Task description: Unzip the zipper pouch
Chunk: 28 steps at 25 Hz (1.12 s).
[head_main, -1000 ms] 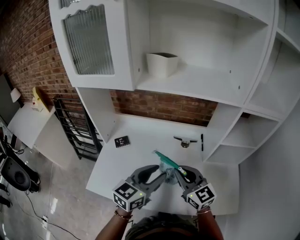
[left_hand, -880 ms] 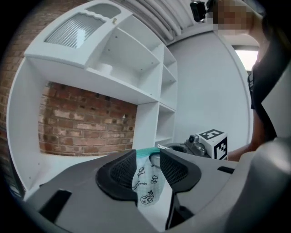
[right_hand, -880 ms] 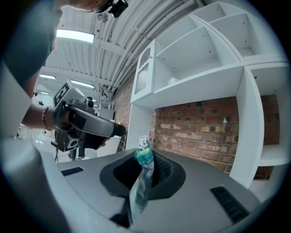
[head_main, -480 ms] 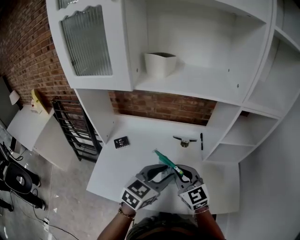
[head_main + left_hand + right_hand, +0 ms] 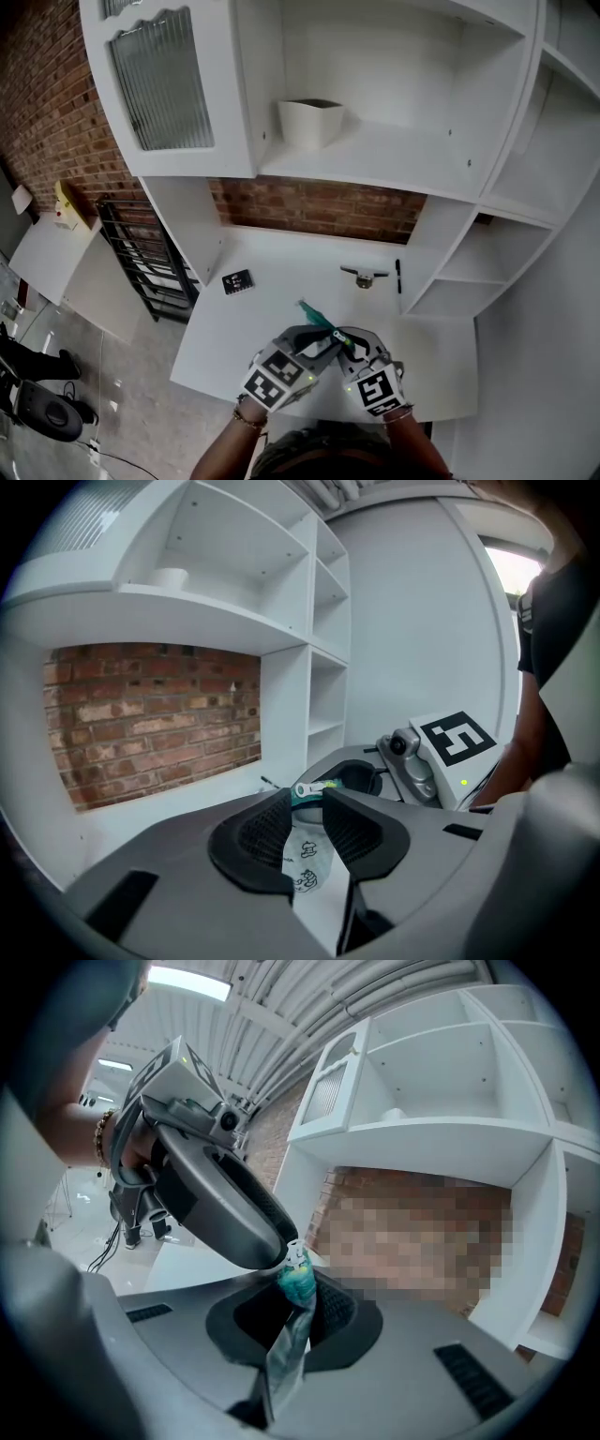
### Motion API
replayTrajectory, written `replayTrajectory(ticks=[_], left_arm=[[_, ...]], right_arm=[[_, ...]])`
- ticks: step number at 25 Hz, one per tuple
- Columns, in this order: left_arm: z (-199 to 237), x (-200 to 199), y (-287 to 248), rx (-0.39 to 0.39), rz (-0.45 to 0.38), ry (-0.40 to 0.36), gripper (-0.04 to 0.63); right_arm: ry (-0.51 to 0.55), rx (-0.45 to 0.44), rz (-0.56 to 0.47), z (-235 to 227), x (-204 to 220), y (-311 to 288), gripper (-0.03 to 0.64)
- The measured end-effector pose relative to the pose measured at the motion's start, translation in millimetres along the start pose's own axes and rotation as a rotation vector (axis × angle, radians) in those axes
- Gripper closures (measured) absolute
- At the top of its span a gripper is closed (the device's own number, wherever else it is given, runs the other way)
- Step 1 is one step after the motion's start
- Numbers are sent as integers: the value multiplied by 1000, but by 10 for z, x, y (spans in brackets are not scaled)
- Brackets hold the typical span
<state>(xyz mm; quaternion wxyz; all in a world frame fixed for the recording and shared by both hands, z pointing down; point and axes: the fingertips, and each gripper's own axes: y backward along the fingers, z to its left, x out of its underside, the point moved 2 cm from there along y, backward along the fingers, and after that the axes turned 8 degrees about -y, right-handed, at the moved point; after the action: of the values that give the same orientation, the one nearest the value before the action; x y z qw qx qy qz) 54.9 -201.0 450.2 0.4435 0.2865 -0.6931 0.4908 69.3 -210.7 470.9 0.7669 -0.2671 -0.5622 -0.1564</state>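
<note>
Your right gripper point(image 5: 300, 1288) is clamped on the zipper pouch point(image 5: 321, 322), held above the desk's point(image 5: 272, 305) front edge; your left gripper point(image 5: 306, 804) has just been closing, its jaws now pinching the teal top by the zipper pull point(image 5: 310, 788); grip stage, I judge; next, draw the pull along, steadily.
</note>
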Motion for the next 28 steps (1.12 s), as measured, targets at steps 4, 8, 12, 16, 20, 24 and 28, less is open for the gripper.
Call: replayTrajectory(ticks=[4, 8, 12, 16, 20, 24, 28], left_arm=[[-18, 25, -33, 15, 30, -23, 503], [-15, 39, -14, 40, 14, 1, 509], [-6, 57, -5, 42, 13, 6, 520], [12, 96, 8, 36, 30, -4, 531], [17, 90, 26, 45, 30, -1, 551], [-15, 118, 2, 57, 41, -7, 558], [14, 150, 22, 40, 40, 12, 565]], right_arm=[[29, 14, 34, 7, 53, -28, 601], [86, 30, 73, 26, 89, -42, 601], [119, 33, 96, 64, 126, -64, 600], [133, 37, 102, 81, 125, -81, 600], [137, 41, 117, 87, 150, -103, 600], [141, 35, 121, 123, 147, -141, 601], [142, 28, 121, 153, 148, -157, 600]])
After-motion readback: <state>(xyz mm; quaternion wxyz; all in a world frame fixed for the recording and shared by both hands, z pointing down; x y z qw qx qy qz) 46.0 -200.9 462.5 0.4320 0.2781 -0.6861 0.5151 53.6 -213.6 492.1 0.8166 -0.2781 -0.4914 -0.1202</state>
